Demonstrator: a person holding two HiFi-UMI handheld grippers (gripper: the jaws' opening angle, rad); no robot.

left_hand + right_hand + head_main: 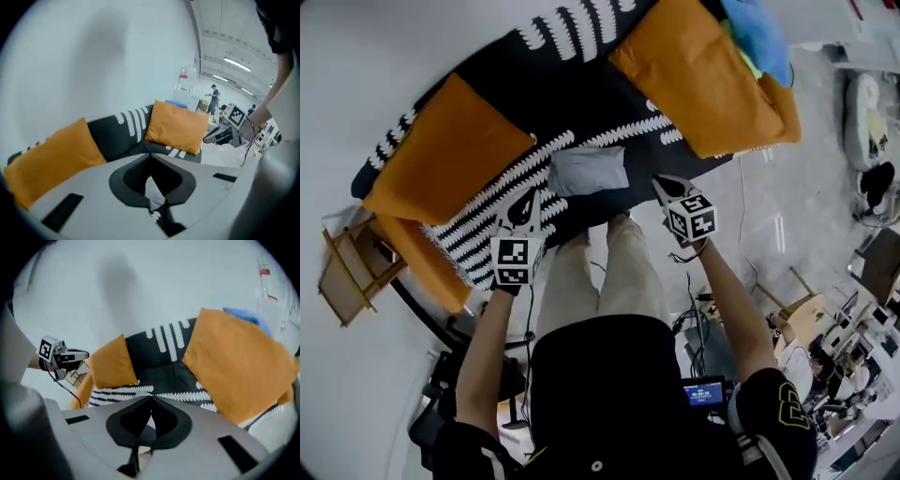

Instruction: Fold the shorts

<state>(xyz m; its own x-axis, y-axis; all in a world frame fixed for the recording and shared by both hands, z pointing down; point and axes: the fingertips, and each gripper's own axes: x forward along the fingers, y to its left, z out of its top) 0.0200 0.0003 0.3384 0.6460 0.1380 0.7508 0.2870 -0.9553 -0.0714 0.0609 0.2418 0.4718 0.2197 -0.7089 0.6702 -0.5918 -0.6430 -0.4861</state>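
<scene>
- Wooden stool (352, 272): on the floor at the sofa's left end. It is seen whole only in the head view.
- Sofa (572, 89): black cover with white striped bands. Its full length is shown only in the head view.
- Left orange cushion (445, 150): propped against the sofa back.
- Left tongs (525, 199): held over the front of the seat with the jaws pressed together and nothing gripped. The meeting tips are confirmed in the left gripper view (150, 154). Their marker cube is seen from the side in the right gripper view.
- Shorts (588, 171): grey, folded into a small rectangle, laid on the seat between the two cushions and apart from both tongs. In the left gripper view only a grey sliver (153, 191) is seen below the closed jaws.
- Right tongs (661, 185): raised just right of the shorts, jaws together, empty, as confirmed in the right gripper view (151, 398).
- Right orange cushion (703, 80): propped against the sofa back.
- Blue cloth (755, 33): at the cushion's upper edge.
- Distant hall with ceiling lights: shown only in the left gripper view.
</scene>
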